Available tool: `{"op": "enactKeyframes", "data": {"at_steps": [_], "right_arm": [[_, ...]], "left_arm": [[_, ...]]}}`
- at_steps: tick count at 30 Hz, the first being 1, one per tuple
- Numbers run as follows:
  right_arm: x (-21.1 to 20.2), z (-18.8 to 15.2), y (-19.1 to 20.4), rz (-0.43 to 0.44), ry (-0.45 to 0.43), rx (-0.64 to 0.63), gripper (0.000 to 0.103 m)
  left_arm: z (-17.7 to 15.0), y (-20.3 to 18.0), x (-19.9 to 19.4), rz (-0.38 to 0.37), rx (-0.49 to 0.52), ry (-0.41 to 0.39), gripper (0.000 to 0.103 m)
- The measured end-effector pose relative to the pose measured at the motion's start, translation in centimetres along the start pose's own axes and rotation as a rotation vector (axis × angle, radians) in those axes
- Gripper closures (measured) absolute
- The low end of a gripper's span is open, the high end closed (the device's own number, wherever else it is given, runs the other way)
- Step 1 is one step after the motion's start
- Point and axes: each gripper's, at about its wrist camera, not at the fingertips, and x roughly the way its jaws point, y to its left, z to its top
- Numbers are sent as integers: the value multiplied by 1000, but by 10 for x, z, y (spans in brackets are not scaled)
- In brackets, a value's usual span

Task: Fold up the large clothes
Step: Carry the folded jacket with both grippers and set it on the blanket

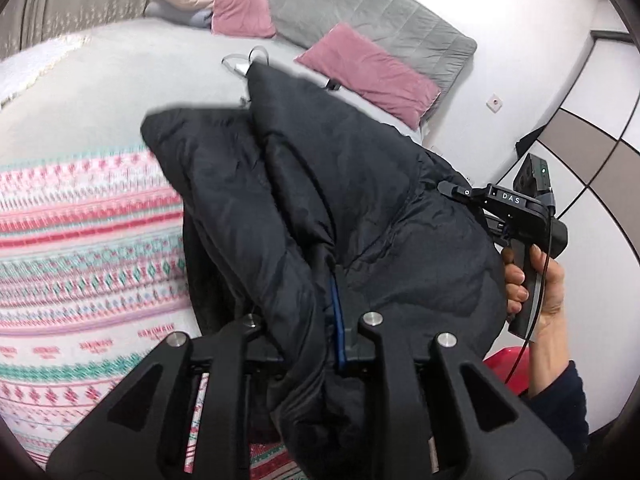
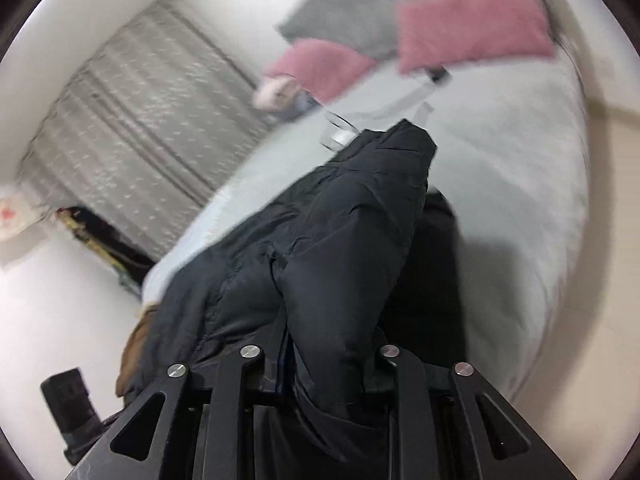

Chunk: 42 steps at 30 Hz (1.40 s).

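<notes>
A large black padded jacket (image 1: pixel 320 184) hangs bunched over the bed, held up by both grippers. My left gripper (image 1: pixel 310 332) is shut on a fold of the jacket with a blue seam running between its fingers. My right gripper (image 2: pixel 318 354) is shut on another thick fold of the jacket (image 2: pixel 340 240). In the left wrist view the right gripper's body (image 1: pixel 520 216) and the hand holding it show at the jacket's right edge. The jacket's far end points toward the pillows. The fingertips of both grippers are hidden in fabric.
A grey bed sheet (image 1: pixel 120 80) covers the bed, with a pink patterned blanket (image 1: pixel 80 248) at the left. Two pink pillows (image 1: pixel 372 72) lie by the grey headboard (image 1: pixel 360 8). A white cable and charger (image 2: pixel 340 132) lie on the sheet. A curtain (image 2: pixel 140 112) hangs beyond.
</notes>
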Motion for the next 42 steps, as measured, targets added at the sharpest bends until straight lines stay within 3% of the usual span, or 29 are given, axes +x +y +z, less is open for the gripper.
{"op": "enactKeyframes", "data": {"at_steps": [4,10,13,15,17,19,24,28,32,35,37,39,42], "right_arm": [[6,-1,-19,83,-18,18,73],[8,-4,-4,33,-14,-5,69],[17,2,-12,-27,-14,35,57],[12,0,-14,-63,-10,47,47],[3,-3,-7,-111,-25,34,38],[-11,-3,4,-153,-70,0,38],[-63,-12,20,-125,-186,43,37],[-92,-33,37,-90,-255,83,37],[-109,-78,68,-79,-287,95,37],[-103,-110,85,27,-289,145,36],[-93,-134,94,47,-280,173,35],[-78,-151,103,9,-257,173,35],[-56,-163,118,-119,-228,86,35]], "left_arm": [[-9,6,0,-9,-35,-5,82],[-10,-16,-2,16,-19,-2,81],[-9,-31,6,35,54,-4,77],[-12,-28,7,21,44,3,73],[-12,-21,3,-9,4,7,70],[-11,-16,-7,-27,-27,7,66],[-13,-10,-39,10,-29,-22,58],[-26,-10,-60,59,-25,-27,58],[-51,-21,-76,139,29,-28,58],[-68,-27,-80,165,45,-14,57],[-75,-27,-80,175,48,12,57],[-79,-25,-78,180,45,39,57],[-95,-14,-92,178,37,26,57]]}}
